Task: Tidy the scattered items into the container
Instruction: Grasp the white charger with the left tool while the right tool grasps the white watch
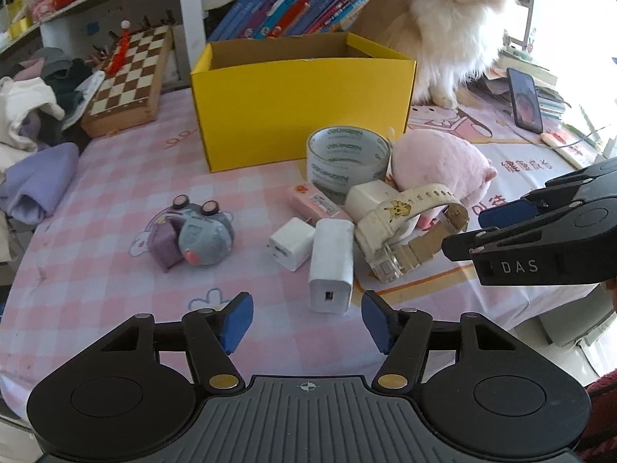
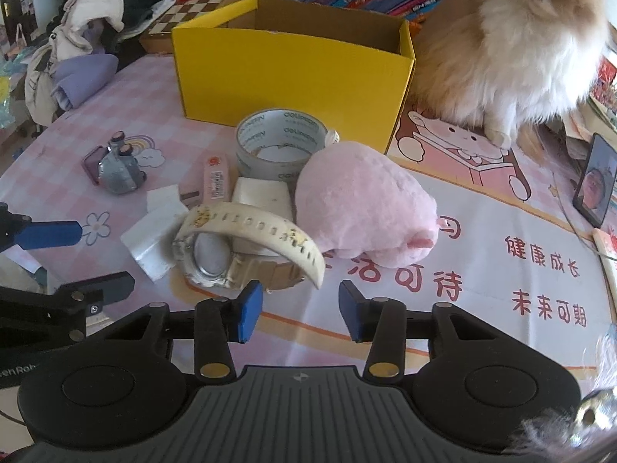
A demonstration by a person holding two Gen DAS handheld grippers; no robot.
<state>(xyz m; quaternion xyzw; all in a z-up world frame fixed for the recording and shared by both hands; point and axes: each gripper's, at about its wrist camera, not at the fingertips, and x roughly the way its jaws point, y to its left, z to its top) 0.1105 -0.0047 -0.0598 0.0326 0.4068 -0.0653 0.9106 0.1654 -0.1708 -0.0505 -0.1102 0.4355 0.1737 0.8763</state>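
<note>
An open yellow box (image 1: 300,104) (image 2: 293,77) stands at the back of the table. In front of it lie a tape roll (image 1: 347,160) (image 2: 281,142), a pink plush (image 1: 439,166) (image 2: 362,208), a cream watch (image 1: 408,227) (image 2: 246,243), white chargers (image 1: 331,266) (image 2: 154,239), a pink eraser (image 1: 316,200) (image 2: 216,181) and a grey plush toy (image 1: 193,233) (image 2: 115,173). My left gripper (image 1: 307,320) is open and empty just before the tall charger. My right gripper (image 2: 300,310) is open and empty just before the watch; it also shows in the left wrist view (image 1: 501,216).
A fluffy cat (image 1: 451,27) (image 2: 513,50) sits right of the box. A chessboard (image 1: 127,77), clothes (image 1: 34,123) and books (image 1: 285,7) lie behind. A phone (image 1: 524,100) (image 2: 594,181) stands at right. The table's front edge is near.
</note>
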